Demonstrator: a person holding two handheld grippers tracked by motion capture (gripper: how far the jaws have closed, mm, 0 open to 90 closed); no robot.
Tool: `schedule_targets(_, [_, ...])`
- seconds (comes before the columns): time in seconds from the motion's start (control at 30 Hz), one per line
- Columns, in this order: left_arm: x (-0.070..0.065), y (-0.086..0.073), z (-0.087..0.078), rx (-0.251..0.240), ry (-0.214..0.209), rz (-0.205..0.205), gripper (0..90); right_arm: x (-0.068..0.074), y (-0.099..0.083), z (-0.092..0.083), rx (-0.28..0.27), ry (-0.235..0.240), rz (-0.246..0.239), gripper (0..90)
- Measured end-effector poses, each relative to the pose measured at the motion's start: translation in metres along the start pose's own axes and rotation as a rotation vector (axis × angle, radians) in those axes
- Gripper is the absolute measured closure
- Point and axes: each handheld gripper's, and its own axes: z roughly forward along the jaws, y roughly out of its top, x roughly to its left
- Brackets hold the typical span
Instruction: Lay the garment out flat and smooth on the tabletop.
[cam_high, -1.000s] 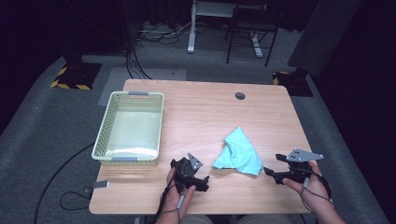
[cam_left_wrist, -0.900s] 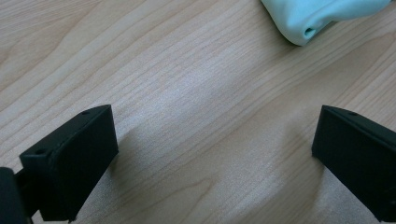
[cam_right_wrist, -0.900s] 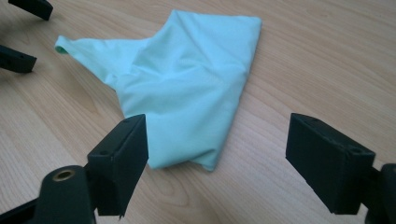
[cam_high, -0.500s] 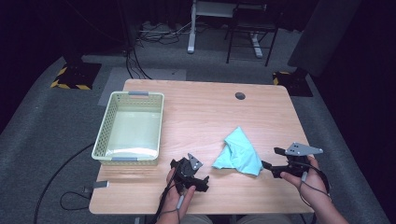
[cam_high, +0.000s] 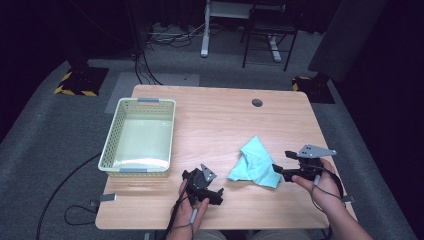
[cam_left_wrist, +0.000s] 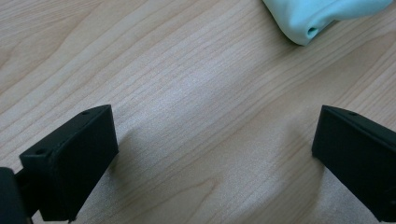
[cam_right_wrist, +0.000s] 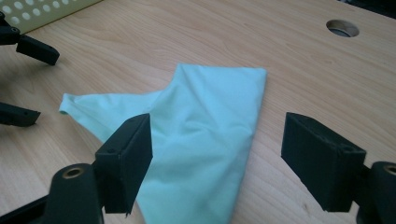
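A crumpled teal cloth (cam_high: 255, 162) lies on the wooden table (cam_high: 220, 125), right of centre near the front. My right gripper (cam_high: 283, 163) is at the cloth's right edge and points left at it. In the right gripper view the cloth (cam_right_wrist: 205, 135) spreads under and ahead of my right gripper (cam_right_wrist: 217, 121). Its jaws have just closed a little but still stand wide, with neither pad pressing the fabric. My left gripper (cam_high: 206, 187) rests open on bare wood left of the cloth. From my left gripper (cam_left_wrist: 212, 116), a fold of the cloth (cam_left_wrist: 317, 14) shows at the top right.
A pale green perforated basket (cam_high: 170, 131) stands on the left part of the table, with nothing in it. A round cable hole (cam_high: 257, 102) is near the far edge. Chairs and a desk frame stand on the grey floor beyond.
My right gripper has moved left, from the table's right edge up to the cloth's right side. The left gripper and the cloth have stayed where they were.
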Motion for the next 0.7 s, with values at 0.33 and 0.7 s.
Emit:
schedule_targets(0.33, [0.000,-0.001,-0.001,0.002,-0.008,0.003,0.1,0.006,0.016,0.031,0.016,0.033,-0.028,31.8])
schedule_targets(0.7, [0.004,-0.005,-0.005,0.002,-0.024,0.018,0.1,0.017,0.028,0.061,0.043,0.044,-0.045,32.5])
